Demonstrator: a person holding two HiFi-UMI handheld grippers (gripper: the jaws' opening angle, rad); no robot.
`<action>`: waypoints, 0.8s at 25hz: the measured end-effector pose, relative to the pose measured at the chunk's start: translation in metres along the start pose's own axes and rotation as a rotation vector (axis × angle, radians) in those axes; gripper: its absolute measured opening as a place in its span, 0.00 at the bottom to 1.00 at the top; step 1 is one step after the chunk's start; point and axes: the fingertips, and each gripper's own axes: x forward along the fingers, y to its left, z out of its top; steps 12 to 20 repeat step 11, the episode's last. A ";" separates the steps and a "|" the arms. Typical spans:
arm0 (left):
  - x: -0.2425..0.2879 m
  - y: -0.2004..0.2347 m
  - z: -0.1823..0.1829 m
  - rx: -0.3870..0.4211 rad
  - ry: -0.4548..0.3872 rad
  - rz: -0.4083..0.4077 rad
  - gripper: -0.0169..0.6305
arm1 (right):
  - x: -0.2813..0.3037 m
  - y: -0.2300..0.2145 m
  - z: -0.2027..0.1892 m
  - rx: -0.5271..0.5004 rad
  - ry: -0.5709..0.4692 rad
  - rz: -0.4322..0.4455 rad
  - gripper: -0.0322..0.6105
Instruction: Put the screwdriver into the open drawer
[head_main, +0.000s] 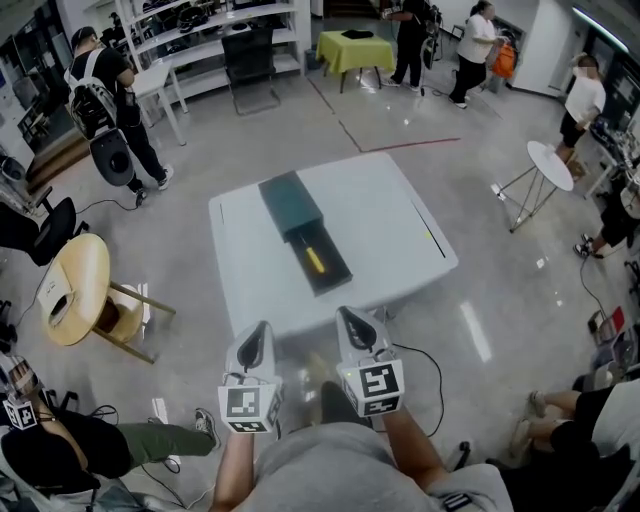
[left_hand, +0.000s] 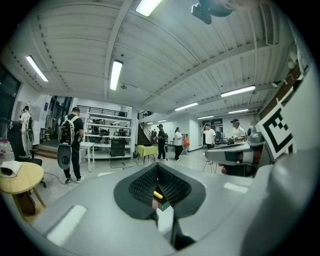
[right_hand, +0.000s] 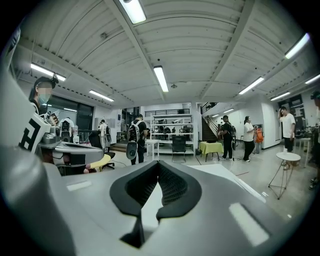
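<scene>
The left gripper (left_hand: 158, 165) is keeping its fingers (left_hand: 142, 186) pressed together at the tips and pinching nothing. The right gripper (right_hand: 159, 163) is doing the same, its fingers (right_hand: 172, 187) meeting with nothing between them.

In the head view both grippers are hanging close to the person's body, off the near edge of the bench (head_main: 385, 225). The screwdriver (head_main: 314, 260) is already lying inside the open drawer (head_main: 300, 268), which is sticking out of a dark cabinet (head_main: 290, 203). It is sitting at about 1 o'clock from the left gripper (head_main: 262, 328) and 11 o'clock from the right gripper (head_main: 347, 312), well apart from both. Its long axis is running from 11 to 5 o'clock, along the drawer. The right gripper is looking slightly nearer.

The left gripper view is catching a yellow sliver of the screwdriver (left_hand: 158, 194) in the gap below its fingertips. The right gripper view is showing only pale bench there.
</scene>
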 end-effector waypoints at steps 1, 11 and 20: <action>0.000 0.000 0.000 0.000 -0.001 0.000 0.05 | 0.000 0.000 0.000 0.000 0.000 0.001 0.05; 0.001 -0.001 0.002 0.008 -0.006 0.000 0.05 | 0.001 0.002 -0.003 0.009 0.010 0.017 0.05; 0.001 -0.001 0.002 0.008 -0.006 0.000 0.05 | 0.001 0.002 -0.003 0.009 0.010 0.017 0.05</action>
